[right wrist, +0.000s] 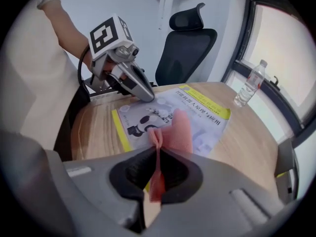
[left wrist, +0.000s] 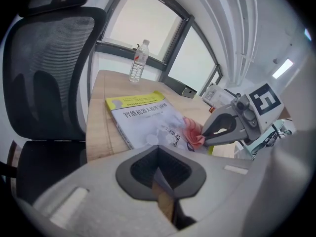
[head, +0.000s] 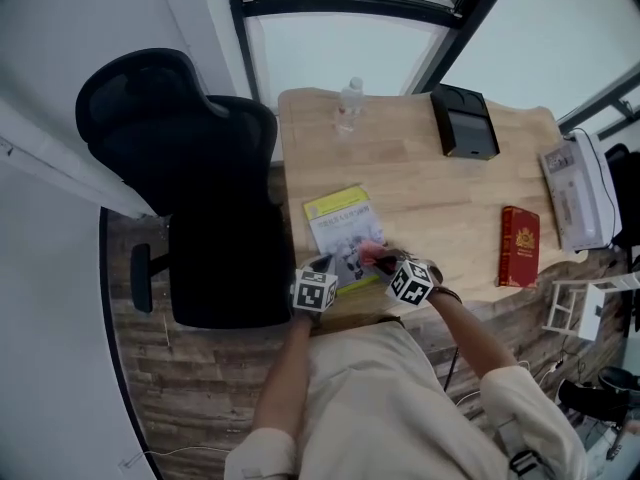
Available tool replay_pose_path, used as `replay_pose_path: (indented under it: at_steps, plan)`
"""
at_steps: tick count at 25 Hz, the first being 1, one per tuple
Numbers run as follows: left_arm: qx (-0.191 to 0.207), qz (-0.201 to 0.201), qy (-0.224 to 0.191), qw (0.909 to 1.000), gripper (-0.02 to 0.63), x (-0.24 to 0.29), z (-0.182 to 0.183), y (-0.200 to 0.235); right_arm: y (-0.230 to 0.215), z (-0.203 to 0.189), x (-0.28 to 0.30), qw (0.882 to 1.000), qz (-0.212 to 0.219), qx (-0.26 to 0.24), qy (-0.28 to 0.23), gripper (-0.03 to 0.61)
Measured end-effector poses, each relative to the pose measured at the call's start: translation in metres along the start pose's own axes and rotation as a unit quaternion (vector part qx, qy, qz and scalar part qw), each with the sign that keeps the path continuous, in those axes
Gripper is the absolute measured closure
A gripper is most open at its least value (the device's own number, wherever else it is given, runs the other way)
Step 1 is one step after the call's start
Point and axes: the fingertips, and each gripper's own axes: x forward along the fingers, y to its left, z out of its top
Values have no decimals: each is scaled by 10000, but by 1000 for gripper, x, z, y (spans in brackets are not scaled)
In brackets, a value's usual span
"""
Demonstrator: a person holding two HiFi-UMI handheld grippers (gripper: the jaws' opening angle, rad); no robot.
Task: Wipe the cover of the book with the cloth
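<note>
Right gripper view showed the right tool (right wrist: 156, 154) clamped on a bunched fold of the pink cloth (right wrist: 178, 127), soft, light and limp, its free end over the cover of the book (right wrist: 202, 113), which lay flat near the desk's (head: 430, 188) front left edge. The left tool (right wrist: 147, 96), jaws together and empty, rested its tips at the book's near corner, a sensible anchor, since a thin glossy paperback would likely slide. The one container, a clear bottle (head: 349, 106), stood well apart, its fill unreadable.
</note>
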Motion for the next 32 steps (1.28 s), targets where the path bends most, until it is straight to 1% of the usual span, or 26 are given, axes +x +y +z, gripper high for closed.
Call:
replay_pose_path:
  at_steps: [2, 3, 4, 5, 7, 8, 9, 10, 12, 13, 14, 15, 17, 18, 19, 21, 23, 25, 28, 30, 32]
  plan:
    - [12, -19, -26, 10000, 612, -1, -2, -1, 21, -7, -6, 9985, 530, 100, 111, 560]
    - [22, -20, -28, 10000, 612, -1, -2, -1, 33, -10, -9, 9956, 905, 90, 203, 560]
    - [22, -20, -30, 10000, 612, 0, -2, 0, 46, -15, -13, 9901, 1360, 34, 337, 560]
    - [17, -19, -34, 10000, 612, -1, 0, 1, 62, -21, -19, 9809, 1875, -66, 515, 560]
    - [7, -21, -46, 10000, 612, -1, 1, 1, 92, -33, -34, 9527, 2882, -373, 890, 560]
    - [2, -22, -50, 10000, 612, -1, 1, 1, 103, -34, -42, 9389, 3261, -514, 970, 560]
    - [-4, -19, -58, 10000, 612, -1, 1, 1, 109, -30, -49, 9286, 3544, -558, 945, 560]
    - [-9, -13, -70, 10000, 612, -1, 2, 1, 112, -21, -55, 9209, 3773, -484, 849, 560]
    - [-5, -4, -93, 10000, 612, 1, 4, 2, 110, 4, -64, 9067, 4171, -180, 599, 560]
    - [-2, -7, -87, 10000, 612, 1, 3, 1, 107, 15, -65, 9021, 4287, -70, 492, 560]
    - [-5, -11, -68, 10000, 612, 0, 1, 0, 102, 24, -61, 9045, 4244, -34, 410, 560]
    - [-13, -8, -51, 10000, 612, -1, -1, -1, 90, 30, -50, 9174, 3962, -97, 360, 560]
    - [-1, 32, -70, 10000, 612, 0, 2, 2, 48, 40, -17, 9561, 2855, -528, 412, 560]
    - [21, 54, -80, 10000, 612, 0, 5, 2, 32, 41, -6, 9665, 2377, -816, 523, 560]
    - [37, 64, -59, 10000, 612, -1, 4, 0, 27, 39, 1, 9697, 2110, -1049, 646, 560]
    - [19, 54, 36, 10000, 612, -6, -6, -6, 38, 34, 9, 9695, 1892, -1356, 765, 560]
    - [-4, 49, 22, 10000, 612, -5, -3, -3, 36, 37, 16, 9712, 1529, -1704, 666, 560]
    - [-17, 44, -59, 10000, 612, -1, 4, 2, 27, 41, 22, 9735, 1004, -1999, 474, 560]
    - [-41, 34, -36, 10000, 612, -1, 3, 1, 28, 38, 26, 9694, 333, -2408, 353, 560]
    - [-97, -15, 94, 9999, 612, -1, -1, -3, 28, 37, 26, 9696, 74, -2421, 358, 560]
    - [-210, -80, 129, 9997, 612, 0, 2, -1, 16, 42, 30, 9722, -86, -2311, 362, 560]
